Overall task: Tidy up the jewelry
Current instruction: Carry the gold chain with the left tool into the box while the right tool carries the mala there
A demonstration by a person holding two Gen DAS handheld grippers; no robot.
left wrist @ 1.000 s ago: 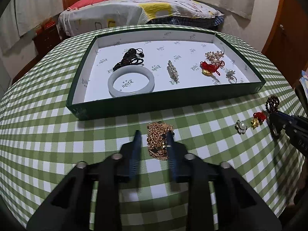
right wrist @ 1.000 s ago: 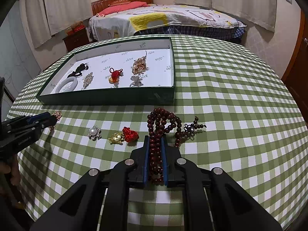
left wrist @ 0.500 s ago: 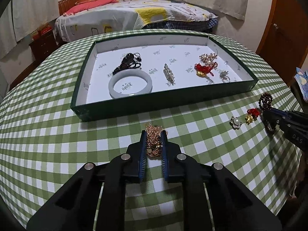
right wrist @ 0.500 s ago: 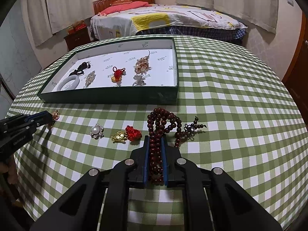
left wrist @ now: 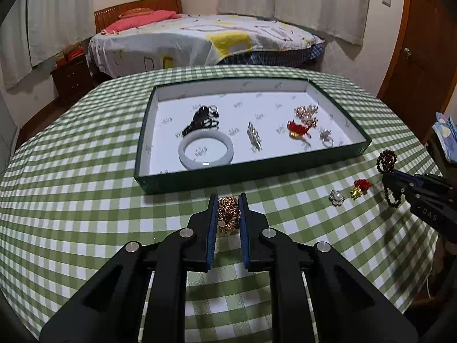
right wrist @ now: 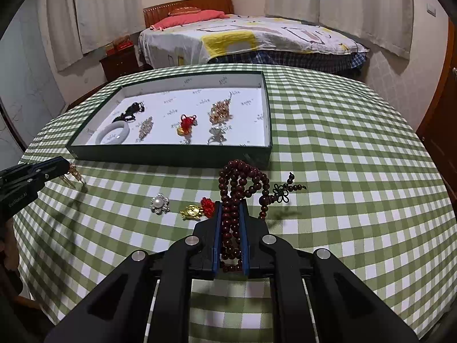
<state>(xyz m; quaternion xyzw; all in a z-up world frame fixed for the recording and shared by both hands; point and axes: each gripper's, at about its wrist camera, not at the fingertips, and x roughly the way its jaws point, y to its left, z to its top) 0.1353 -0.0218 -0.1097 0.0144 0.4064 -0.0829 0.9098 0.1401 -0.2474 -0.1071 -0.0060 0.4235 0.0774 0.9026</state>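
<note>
The left gripper has its jaws pressed together on a bunched gold chain, which sits just in front of the near wall of the green tray and looks lifted a little off the checked worktop; the right gripper has its jaws clamped on a string of dark red beads, whose loops and knotted tassel spill out ahead of the pads over the cloth; the tray, white inside, holds a pale bangle, a black cord piece, a small silver brooch, a red and gold charm, a pearly gold cluster and a silver ring; on the worktop between the two grippers lie a pearl flower brooch and, just beside it, a second gold charm with a red knot, apart from the tray; a bed stands beyond the worktop.
</note>
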